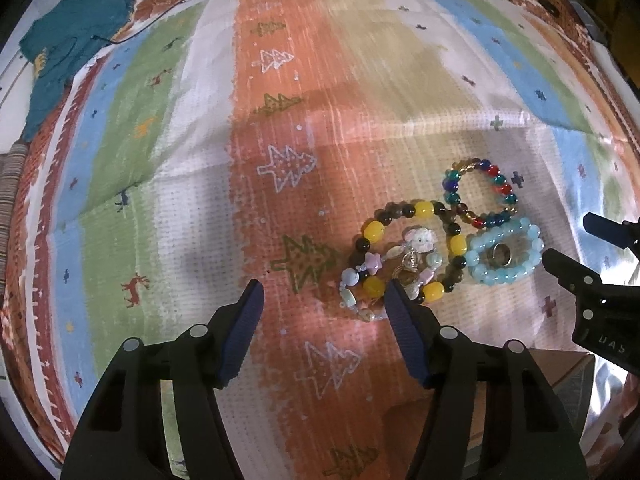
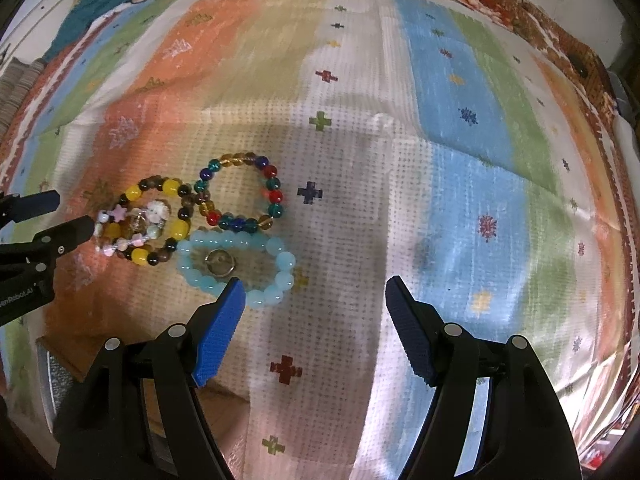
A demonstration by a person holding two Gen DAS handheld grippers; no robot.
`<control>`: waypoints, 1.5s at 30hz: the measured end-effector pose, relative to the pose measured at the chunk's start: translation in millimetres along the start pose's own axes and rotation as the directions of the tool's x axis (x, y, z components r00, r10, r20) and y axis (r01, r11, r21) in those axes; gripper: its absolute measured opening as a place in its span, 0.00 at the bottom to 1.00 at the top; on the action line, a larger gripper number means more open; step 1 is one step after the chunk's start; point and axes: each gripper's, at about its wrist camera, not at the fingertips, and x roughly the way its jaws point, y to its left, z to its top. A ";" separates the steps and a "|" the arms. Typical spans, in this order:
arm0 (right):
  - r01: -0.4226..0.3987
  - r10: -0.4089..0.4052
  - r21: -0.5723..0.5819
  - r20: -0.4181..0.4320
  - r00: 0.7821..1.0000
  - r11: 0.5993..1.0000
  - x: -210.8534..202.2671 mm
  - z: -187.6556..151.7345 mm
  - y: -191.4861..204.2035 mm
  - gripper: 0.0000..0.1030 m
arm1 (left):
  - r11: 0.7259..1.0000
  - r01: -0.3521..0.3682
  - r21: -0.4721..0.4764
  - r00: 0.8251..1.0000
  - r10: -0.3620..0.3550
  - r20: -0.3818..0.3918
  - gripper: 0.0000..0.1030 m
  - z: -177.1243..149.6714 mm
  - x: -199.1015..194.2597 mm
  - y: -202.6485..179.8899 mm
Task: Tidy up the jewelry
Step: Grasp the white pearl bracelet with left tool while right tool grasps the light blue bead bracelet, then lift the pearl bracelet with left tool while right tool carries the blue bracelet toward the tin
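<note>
Beaded bracelets lie flat and bunched on the striped cloth (image 1: 280, 80), likely heaped for sorting: left gripper (image 1: 324, 300) spread wide and empty with the yellow-and-dark bracelet (image 1: 408, 248) at its 1 o'clock. Pale blue bracelet (image 2: 240, 268), a ring (image 2: 220, 263) inside it, has its long axis 10-to-4 by the right wrist view. Right gripper (image 2: 316, 300) also wide, empty, left fingertip (image 2: 232, 292) just over that bracelet; multicoloured bracelet (image 2: 240, 192) at its 11.

Both wrist views look steeply down, near, sharing the bracelets (image 1: 440, 240).
</note>
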 end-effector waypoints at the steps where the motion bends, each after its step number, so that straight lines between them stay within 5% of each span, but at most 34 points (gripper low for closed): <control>1: -0.001 0.001 -0.001 -0.005 1.000 1.000 2.1 0.6 0.0 0.70 | 1.000 0.001 -0.001 1.000 -0.001 -0.003 0.59 0.2 1.2 0.2; 12: -0.004 0.004 -0.005 -0.035 0.999 1.000 18.2 7.3 -1.8 0.70 | 1.000 0.013 0.017 0.999 -0.012 -0.033 0.51 -0.8 17.9 -6.3; 20: -0.008 0.007 -0.012 -0.045 0.999 1.000 29.5 14.9 -4.2 0.55 | 0.997 0.075 -0.009 0.996 -0.076 -0.039 0.35 2.2 21.4 -8.8; 26: -0.026 0.025 -0.038 -0.043 0.999 0.999 33.8 20.8 -1.4 0.38 | 0.988 0.150 -0.044 0.986 -0.153 -0.062 0.23 2.5 27.8 -12.1; 30: -0.027 0.026 -0.045 -0.030 0.999 0.999 31.5 17.5 4.5 0.14 | 0.989 0.147 -0.027 0.987 -0.148 -0.062 0.13 2.3 26.2 -19.4; 45: -0.020 0.023 -0.068 0.049 0.999 0.998 2.3 6.4 17.2 0.12 | 0.997 0.073 0.011 0.997 -0.073 0.006 0.10 6.6 -4.9 -26.2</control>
